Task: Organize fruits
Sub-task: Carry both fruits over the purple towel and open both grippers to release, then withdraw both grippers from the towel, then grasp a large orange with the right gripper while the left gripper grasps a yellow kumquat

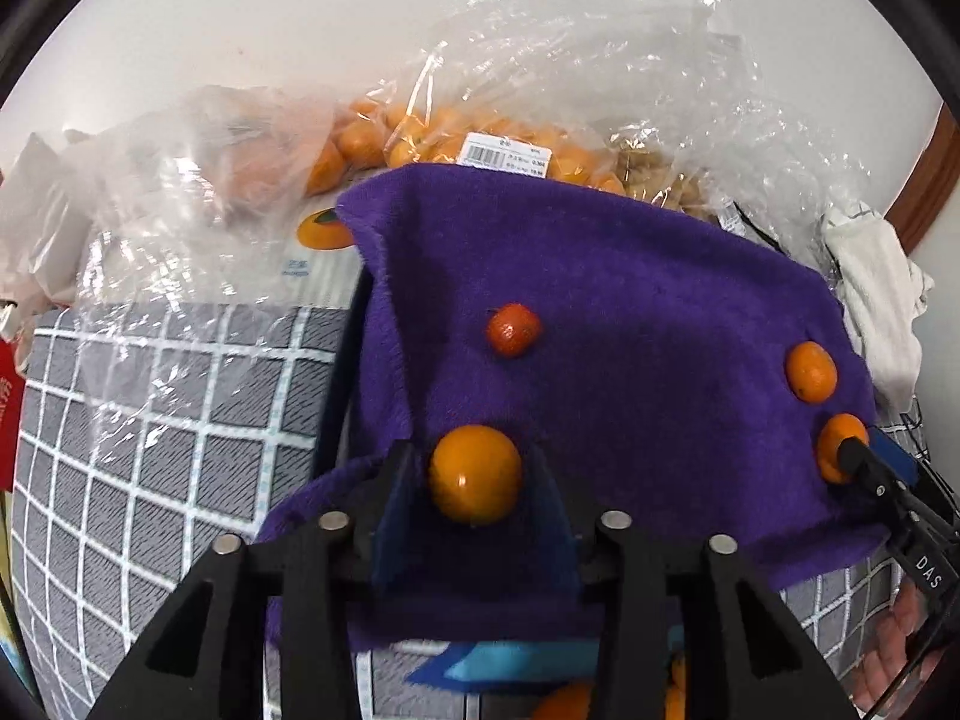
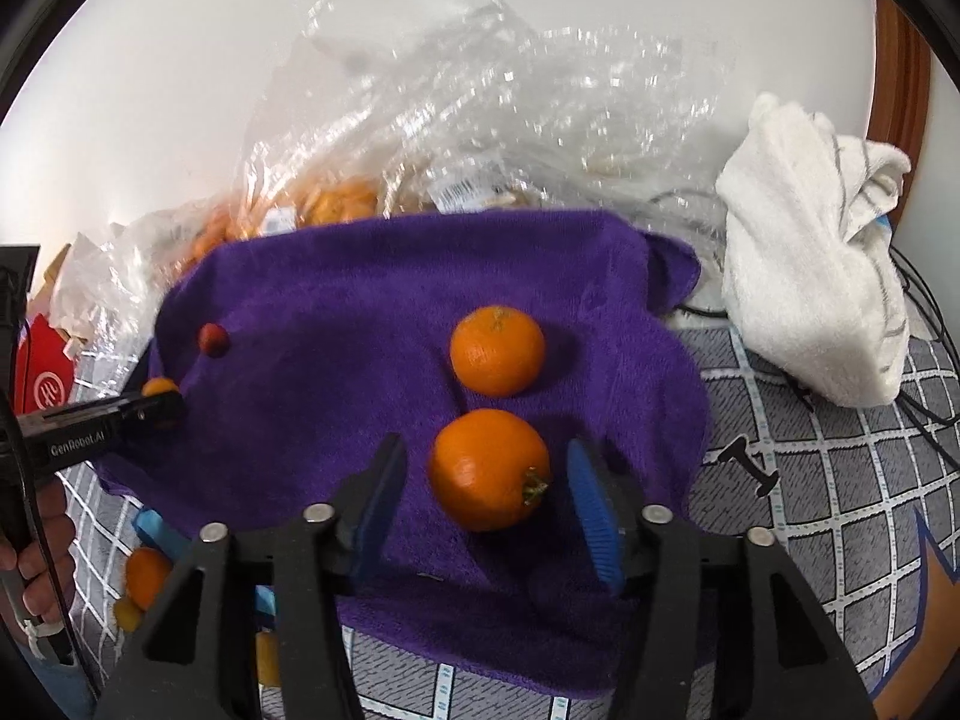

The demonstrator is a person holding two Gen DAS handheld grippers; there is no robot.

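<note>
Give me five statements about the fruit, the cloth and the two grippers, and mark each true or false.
1. The purple cloth has four fruits lying on it. True.
2. The right gripper is clamped tight on an orange. False: its jaws stand apart from the near orange, with a gap on each side.
3. A white towel lies bunched up beside the cloth. True.
4. The small red fruit sits between the left gripper's jaws. False: a round orange fruit sits there; the red one lies farther up the cloth.
5. Bags of oranges lie behind the cloth. True.
</note>
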